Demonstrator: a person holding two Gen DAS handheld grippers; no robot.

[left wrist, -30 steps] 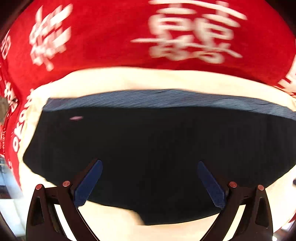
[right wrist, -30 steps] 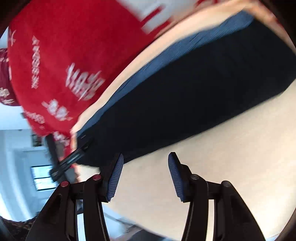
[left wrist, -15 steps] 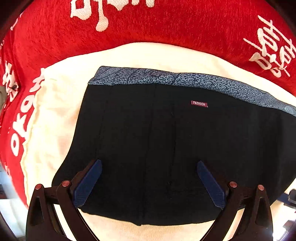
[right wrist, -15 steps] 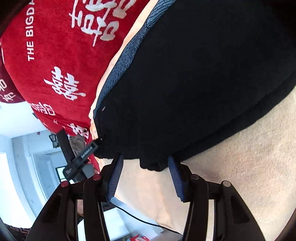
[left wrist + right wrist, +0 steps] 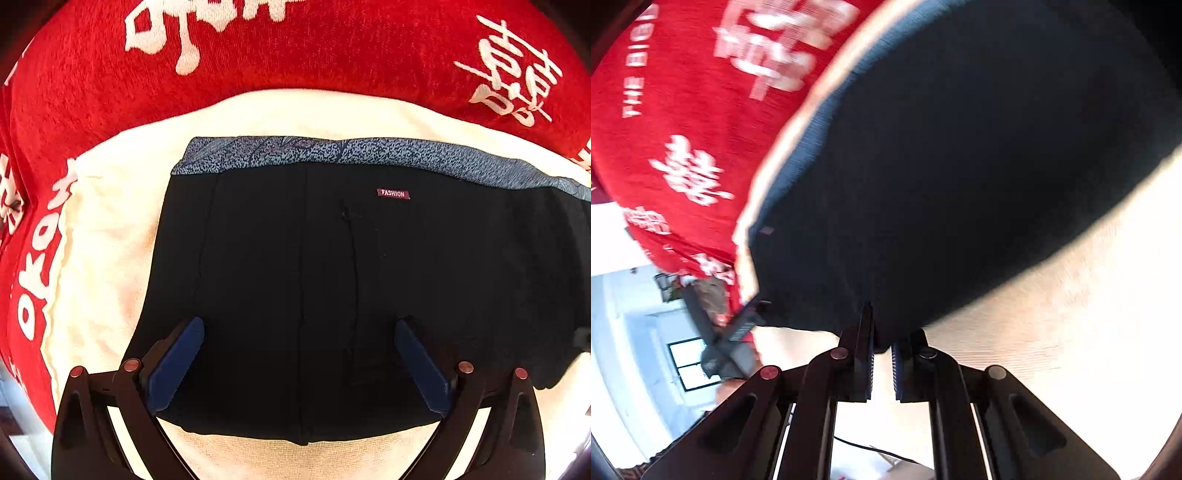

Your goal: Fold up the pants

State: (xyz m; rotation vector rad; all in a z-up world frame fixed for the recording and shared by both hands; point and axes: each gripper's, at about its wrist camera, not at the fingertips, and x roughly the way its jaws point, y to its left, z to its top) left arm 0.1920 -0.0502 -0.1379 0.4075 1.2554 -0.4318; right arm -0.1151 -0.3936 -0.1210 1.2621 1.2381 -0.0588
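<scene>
Black pants (image 5: 332,288) lie flat on cream cloth (image 5: 107,236). Left tongs (image 5: 299,365) spread wide above them. Right tongs (image 5: 882,354), jaws just closing, pinch the pants' near hem.

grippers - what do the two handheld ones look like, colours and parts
Both look alike: the left gripper and the right gripper have matte black, angular linkage arms with cut-out slots and small round reddish rivets at the pivots. Their fingers carry flat blue pads, ribbed on the right one's inner faces. No hands or sleeves show.
</scene>
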